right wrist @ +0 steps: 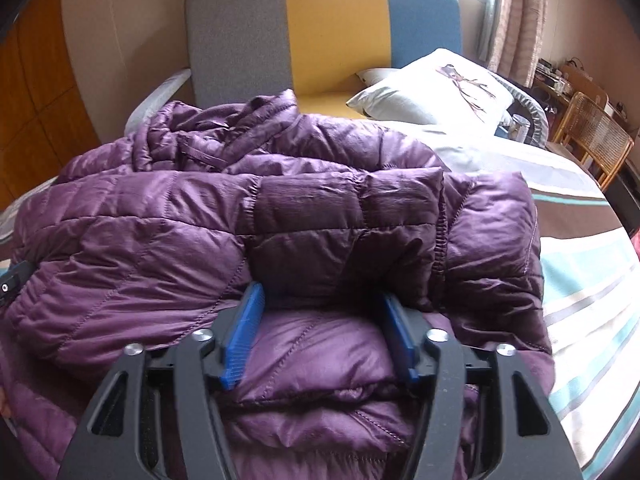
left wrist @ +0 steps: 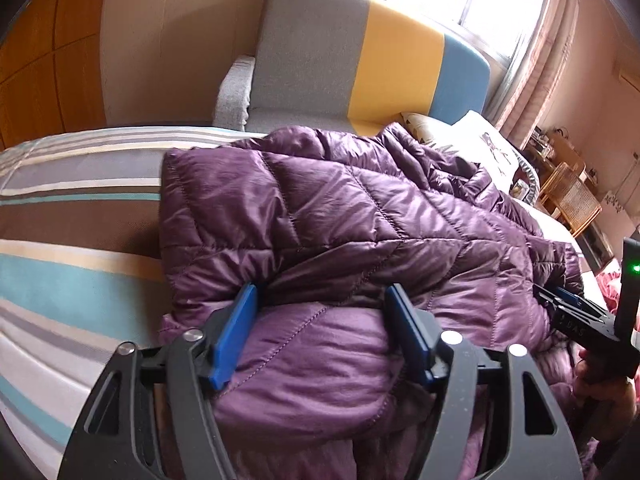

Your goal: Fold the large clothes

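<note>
The left gripper point(left wrist: 322, 320) has its blue fingers point(left wrist: 236, 336) spread wide, a puffed fold of the purple quilted jacket point(left wrist: 320, 208) bulging up between them without being pinched; the right gripper point(right wrist: 320, 320) stands the same way, its fingers point(right wrist: 242, 334) wide apart astride another roll of the jacket point(right wrist: 280, 216) at its near edge. The jacket lies on the bed, bunched and partly folded over on itself, with a darker panel lying on top just ahead of the right gripper. Beyond the jacket's left edge the left wrist view shows a broad stretch of striped bedspread point(left wrist: 72, 240) lying bare, and beyond its right edge the right wrist view shows more bedspread point(right wrist: 584, 272) running to the side of the mattress. Behind the jacket rises a headboard point(right wrist: 320, 24) in grey, yellow and blue bands. Only the right wrist view gives the whole white pillow point(right wrist: 436, 88) with a branch-like print, lying near the jacket's far right corner, and a cane chair point(right wrist: 592, 136) past the bed. Only the left wrist view shows the other gripper from outside, at the jacket's right side, with a green light point(left wrist: 636, 268) lit and faint lettering on its body that is too blurred to read surely.
</note>
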Motion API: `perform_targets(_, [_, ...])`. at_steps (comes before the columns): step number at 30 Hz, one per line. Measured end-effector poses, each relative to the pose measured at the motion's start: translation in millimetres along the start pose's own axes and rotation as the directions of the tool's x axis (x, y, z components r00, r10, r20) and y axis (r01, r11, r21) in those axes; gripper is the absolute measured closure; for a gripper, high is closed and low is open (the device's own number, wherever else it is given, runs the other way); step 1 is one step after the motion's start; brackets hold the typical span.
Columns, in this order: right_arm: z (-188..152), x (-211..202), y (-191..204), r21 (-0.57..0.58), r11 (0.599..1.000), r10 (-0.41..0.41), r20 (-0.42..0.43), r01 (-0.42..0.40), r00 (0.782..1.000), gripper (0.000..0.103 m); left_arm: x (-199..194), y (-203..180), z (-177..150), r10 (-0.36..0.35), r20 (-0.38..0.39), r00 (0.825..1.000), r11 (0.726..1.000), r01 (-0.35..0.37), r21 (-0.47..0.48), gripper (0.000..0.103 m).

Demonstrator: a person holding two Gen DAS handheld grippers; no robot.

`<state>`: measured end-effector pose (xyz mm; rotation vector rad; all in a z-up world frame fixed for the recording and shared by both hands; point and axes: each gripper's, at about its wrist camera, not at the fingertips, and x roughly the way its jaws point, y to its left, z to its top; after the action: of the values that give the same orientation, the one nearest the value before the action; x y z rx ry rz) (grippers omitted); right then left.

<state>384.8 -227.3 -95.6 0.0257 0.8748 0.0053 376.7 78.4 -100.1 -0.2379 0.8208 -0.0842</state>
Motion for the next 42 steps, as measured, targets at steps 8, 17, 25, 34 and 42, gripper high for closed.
perform_targets(8, [-9.1,-46.2,-1.4,0.015,0.999,0.028,0.046,-0.029,0.999,0.02,-55.3,15.6,-18.1,0.002,0.031,1.0,0.999,-0.001,-0.036,0.026])
perform_targets(17, [-63.5,-80.2,-35.5,0.021,1.0,0.016,-0.048,-0.015,0.999,0.02,-106.3,34.7,-81.9,0.025,-0.019,0.999,1.0,-0.026,-0.017,0.026])
perform_targets(25, [-121.6,-105.0,-61.2,0.024,0.999,0.025,-0.117,-0.023,0.993,0.02,-140.3,34.2,-128.4,0.038,-0.021,0.999,0.999,-0.037,0.028,0.026])
perform_targets(34, [-167.8,-136.0,-82.2,0.076,0.994,0.093,-0.144,-0.082,0.985,0.02,-161.3,33.5,-160.1,0.032,-0.034,0.999,0.998,-0.03,0.058,0.027])
perform_targets(42, [-200.4,-160.9,-87.9,0.09,0.988,0.136,-0.161,-0.123,0.977,0.02,-171.7,34.0,-184.7,0.037,-0.055,0.998,0.997,-0.033,0.075,0.027])
